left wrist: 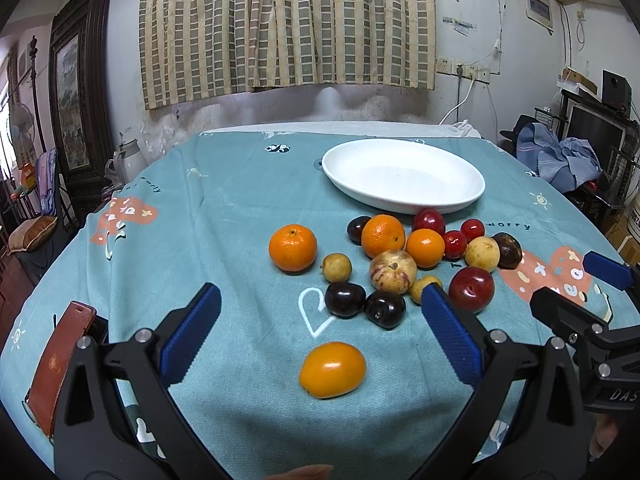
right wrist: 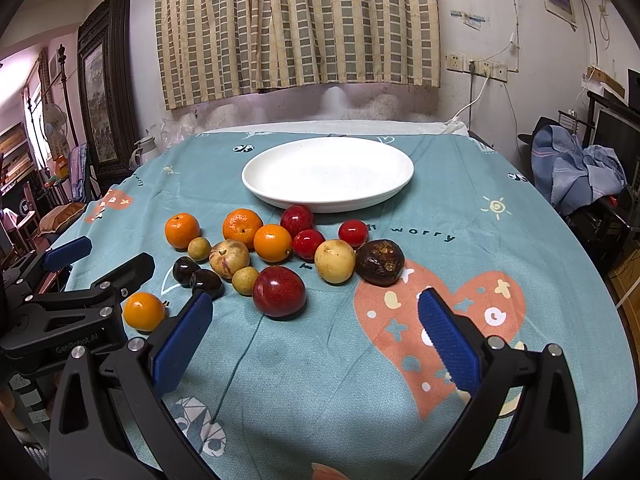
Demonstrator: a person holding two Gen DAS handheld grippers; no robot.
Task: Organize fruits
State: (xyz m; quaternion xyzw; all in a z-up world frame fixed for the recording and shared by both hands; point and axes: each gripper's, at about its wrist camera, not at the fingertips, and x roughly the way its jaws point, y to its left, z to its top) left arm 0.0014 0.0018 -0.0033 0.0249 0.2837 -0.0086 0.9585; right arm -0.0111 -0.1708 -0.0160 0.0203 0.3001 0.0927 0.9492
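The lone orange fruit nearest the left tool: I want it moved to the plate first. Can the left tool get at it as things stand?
Probably yes. The orange fruit lies apart from the pile, between the open fingers of the left tool, with only bare cloth around it.

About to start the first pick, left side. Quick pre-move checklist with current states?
1. Left gripper open, holding nothing: ok.
2. Right gripper open, holding nothing: ok.
3. Orange fruit lies alone between the left fingers' line, apart from the pile: ok.
4. White plate holds no fruit yet: ok.
5. Path to the plate crosses the fruit pile; go over it: not ok at cloth level.
6. Left fingers' height above the cloth: cannot tell.
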